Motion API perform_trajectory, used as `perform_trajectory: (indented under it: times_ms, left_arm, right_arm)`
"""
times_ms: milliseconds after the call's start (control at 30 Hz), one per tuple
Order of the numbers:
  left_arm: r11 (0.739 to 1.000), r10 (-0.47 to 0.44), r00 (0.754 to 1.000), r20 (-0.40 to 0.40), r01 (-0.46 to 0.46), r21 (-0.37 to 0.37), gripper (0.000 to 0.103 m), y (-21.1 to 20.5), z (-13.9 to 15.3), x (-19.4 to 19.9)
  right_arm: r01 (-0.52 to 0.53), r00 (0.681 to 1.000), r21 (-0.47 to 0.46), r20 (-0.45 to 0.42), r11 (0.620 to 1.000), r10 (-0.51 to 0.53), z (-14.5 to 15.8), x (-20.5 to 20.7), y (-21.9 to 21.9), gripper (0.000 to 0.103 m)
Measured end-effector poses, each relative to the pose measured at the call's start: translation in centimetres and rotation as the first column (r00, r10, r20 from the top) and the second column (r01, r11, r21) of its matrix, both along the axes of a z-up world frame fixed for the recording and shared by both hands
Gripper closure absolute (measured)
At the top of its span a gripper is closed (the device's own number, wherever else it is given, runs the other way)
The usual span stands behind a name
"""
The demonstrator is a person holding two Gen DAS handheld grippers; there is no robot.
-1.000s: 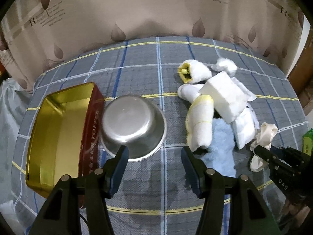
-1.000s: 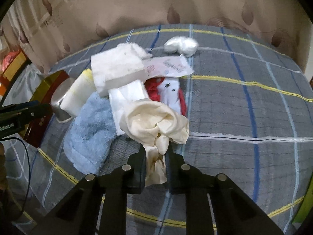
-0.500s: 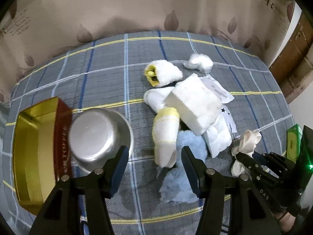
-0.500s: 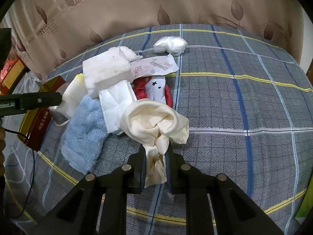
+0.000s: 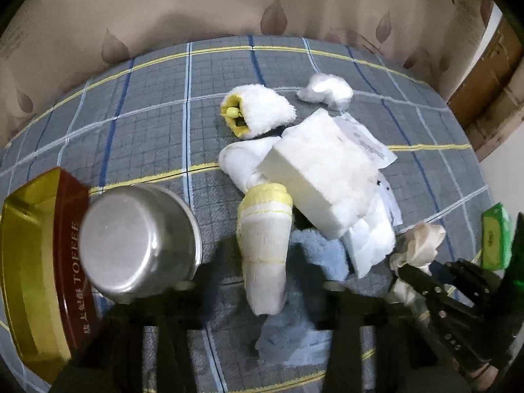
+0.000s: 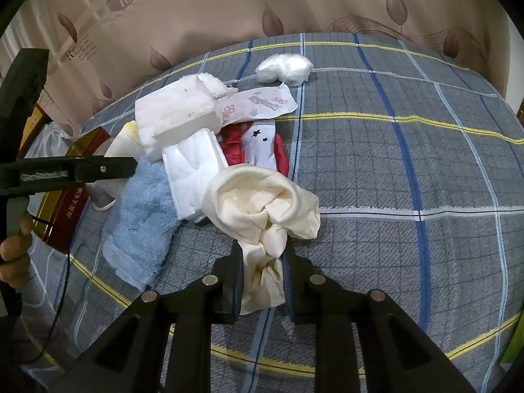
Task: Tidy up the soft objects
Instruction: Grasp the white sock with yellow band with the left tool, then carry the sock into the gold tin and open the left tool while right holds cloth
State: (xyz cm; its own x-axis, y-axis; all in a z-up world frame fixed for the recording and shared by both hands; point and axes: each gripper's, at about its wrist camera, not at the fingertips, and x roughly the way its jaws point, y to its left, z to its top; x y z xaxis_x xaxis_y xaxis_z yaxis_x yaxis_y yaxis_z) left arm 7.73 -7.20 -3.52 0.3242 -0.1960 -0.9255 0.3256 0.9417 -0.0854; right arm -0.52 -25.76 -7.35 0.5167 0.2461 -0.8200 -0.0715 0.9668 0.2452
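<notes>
low in the right wrist view the right gripper (image 6: 263, 273) pinches the cream cloth (image 6: 262, 203), jaws easing apart, so the bundle may slip back onto the pile. left gripper (image 5: 262, 278), blurred at bottom centre of its view, is closing astride the rolled yellow-trimmed towel (image 5: 263, 249); it could snag the blue towel (image 5: 314, 255) beneath.

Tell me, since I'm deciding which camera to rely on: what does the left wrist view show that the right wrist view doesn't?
Left wrist only: the upturned steel bowl, the fluffy white slipper's yellow opening, a green box. Right wrist only: a red and white star-print cloth, a hand. Both: the cream cloth between the right gripper's opening fingers, the blue towel, the white foam block.
</notes>
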Motion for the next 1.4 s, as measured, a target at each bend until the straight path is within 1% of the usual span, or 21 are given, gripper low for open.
perform_trajectory:
  times_ms: [33,133,300,533,767,833,967,1100,1200,1400]
  left_arm:
    - [1.0,0.001,1.0,-0.008,-0.001,0.004,0.081,-0.1,-0.3,0.1]
    - [1.0,0.008,1.0,-0.01,-0.008,-0.014,0.081,0.1,-0.3,0.2]
    - [1.0,0.025,1.0,-0.005,-0.025,-0.012,0.082,0.8,0.2,0.2]
    - [0.999,0.029,0.999,0.019,-0.029,-0.023,0.082,1.9,1.9,-1.0]
    - [0.997,0.064,0.997,0.047,-0.062,-0.046,0.082,3.5,4.1,-1.9]
    - [0.997,0.071,0.996,0.06,-0.069,-0.038,0.082,4.2,4.8,-2.0]
    - [0.994,0.104,0.991,0.083,-0.102,-0.029,0.082,6.2,5.7,-2.0]
    - [0.988,0.156,0.982,0.106,-0.155,-0.014,0.082,9.2,6.3,-1.6]
    - [0.979,0.2,0.973,0.117,-0.202,0.003,0.082,11.7,6.5,-1.2]
    - [0.951,0.303,0.945,0.121,-0.308,0.033,0.082,17.8,5.9,0.1]
  right_arm:
    - [0.0,1.0,-0.001,0.001,1.0,0.0,0.0,0.0,0.0,0.082]
    - [0.002,1.0,0.001,-0.001,1.0,-0.002,0.0,0.0,0.0,0.082]
    - [0.003,1.0,0.002,0.0,1.0,-0.003,0.0,0.0,0.0,0.082]
    - [0.003,1.0,-0.003,0.0,1.0,-0.003,0.0,0.0,0.0,0.082]
    - [0.005,1.0,-0.023,0.004,1.0,-0.005,-0.1,-0.1,0.2,0.082]
    - [0.006,1.0,-0.029,0.005,1.0,-0.006,0.0,-0.1,0.3,0.082]
    - [0.01,1.0,-0.042,0.01,0.999,-0.009,0.2,-0.2,0.4,0.082]
    - [0.011,1.0,-0.054,0.016,0.998,-0.011,0.5,-0.3,0.5,0.082]
    - [0.015,1.0,-0.065,0.019,0.998,-0.014,0.7,-0.3,0.6,0.082]
    - [0.037,0.999,-0.088,0.03,0.995,-0.034,1.3,-0.5,0.5,0.082]
